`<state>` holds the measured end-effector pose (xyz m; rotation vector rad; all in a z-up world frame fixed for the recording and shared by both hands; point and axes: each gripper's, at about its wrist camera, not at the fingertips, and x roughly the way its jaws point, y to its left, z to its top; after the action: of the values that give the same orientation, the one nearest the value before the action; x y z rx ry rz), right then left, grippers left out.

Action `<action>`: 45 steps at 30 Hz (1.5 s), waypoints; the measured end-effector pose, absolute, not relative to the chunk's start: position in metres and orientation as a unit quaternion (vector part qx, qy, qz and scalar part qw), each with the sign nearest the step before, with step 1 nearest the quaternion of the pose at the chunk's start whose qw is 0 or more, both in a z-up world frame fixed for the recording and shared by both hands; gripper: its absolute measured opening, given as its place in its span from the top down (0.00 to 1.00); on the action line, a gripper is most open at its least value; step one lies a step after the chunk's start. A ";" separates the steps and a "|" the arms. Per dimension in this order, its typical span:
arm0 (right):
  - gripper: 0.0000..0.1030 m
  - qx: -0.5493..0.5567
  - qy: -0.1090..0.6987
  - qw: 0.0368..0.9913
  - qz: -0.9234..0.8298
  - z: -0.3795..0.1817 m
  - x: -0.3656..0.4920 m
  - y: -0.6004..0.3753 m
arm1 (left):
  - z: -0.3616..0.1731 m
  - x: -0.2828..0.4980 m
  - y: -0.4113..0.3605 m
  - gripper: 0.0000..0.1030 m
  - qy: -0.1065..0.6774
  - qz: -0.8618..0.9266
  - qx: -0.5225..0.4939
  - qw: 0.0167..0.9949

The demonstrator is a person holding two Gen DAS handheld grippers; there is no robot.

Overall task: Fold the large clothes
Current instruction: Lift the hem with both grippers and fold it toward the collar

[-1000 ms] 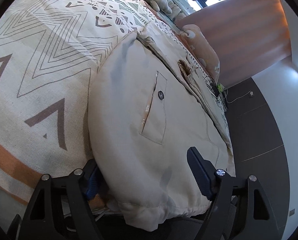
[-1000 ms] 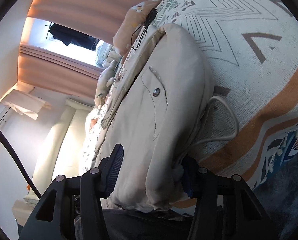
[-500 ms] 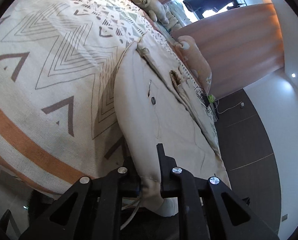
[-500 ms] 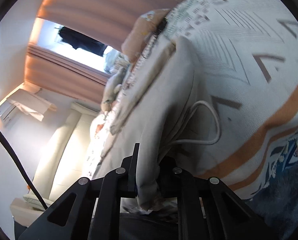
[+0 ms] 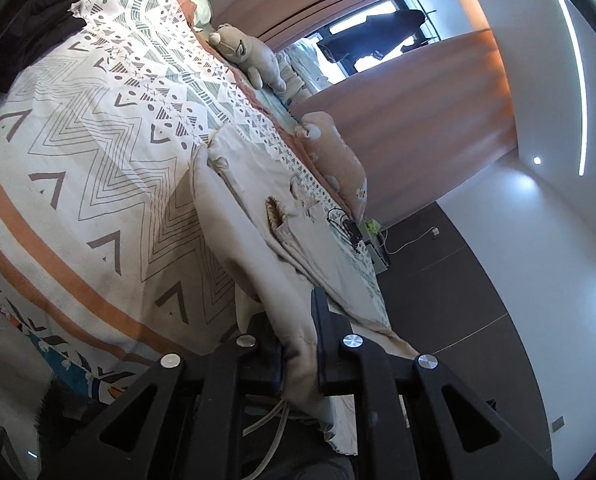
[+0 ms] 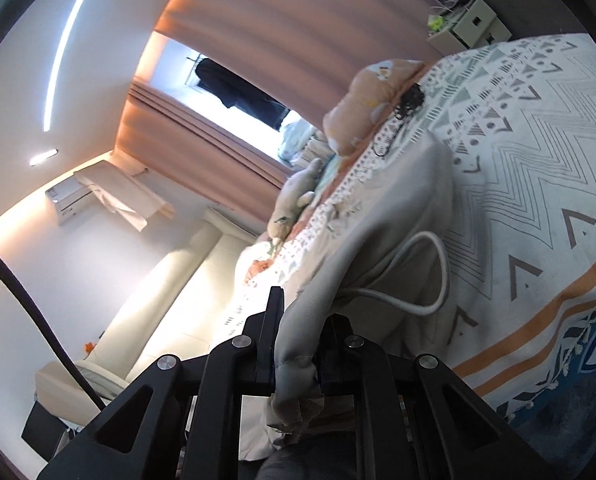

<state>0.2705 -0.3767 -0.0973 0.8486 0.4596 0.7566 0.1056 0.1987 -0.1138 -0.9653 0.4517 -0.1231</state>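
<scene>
A large beige jacket (image 5: 258, 240) lies on a bed with a patterned cover (image 5: 98, 140). My left gripper (image 5: 298, 344) is shut on the jacket's hem, which is lifted off the bed edge. In the right wrist view my right gripper (image 6: 298, 344) is shut on the other end of the same hem, and the jacket (image 6: 398, 216) hangs stretched from the jaws toward the bed. A white drawcord (image 6: 430, 280) loops out under the lifted fabric. A drawcord end (image 5: 270, 416) also dangles below my left gripper.
A plush toy (image 5: 250, 56) and a peach pillow (image 5: 338, 160) lie at the far side of the bed. A black cable (image 5: 346, 228) rests near the pillow. A small bedside unit (image 6: 470, 24) stands by the curtains. Dark floor (image 5: 458, 272) lies beyond the bed.
Both grippers closed on the jacket's hem and lifted it up and back from the bed edge. The pocket side has folded out of sight, and both cameras now tilt higher toward the room.
</scene>
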 end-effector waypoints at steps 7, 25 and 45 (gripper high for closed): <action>0.90 0.390 0.186 0.821 0.374 -0.089 0.222 -0.393 | -0.086 0.062 0.203 0.87 0.174 -0.075 -0.464 0.866; 0.90 0.389 0.123 0.828 0.385 -0.077 0.232 -0.389 | -0.019 0.019 0.204 0.87 0.100 -0.090 -0.438 0.889; 0.90 0.427 0.124 0.840 0.311 -0.060 0.390 -0.339 | 0.020 0.188 0.235 0.87 0.127 -0.040 -0.415 0.900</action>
<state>0.3901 -0.3395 -0.0595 0.9017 0.2620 0.6583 0.1878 0.2349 0.0197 -0.8593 0.2625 -0.0820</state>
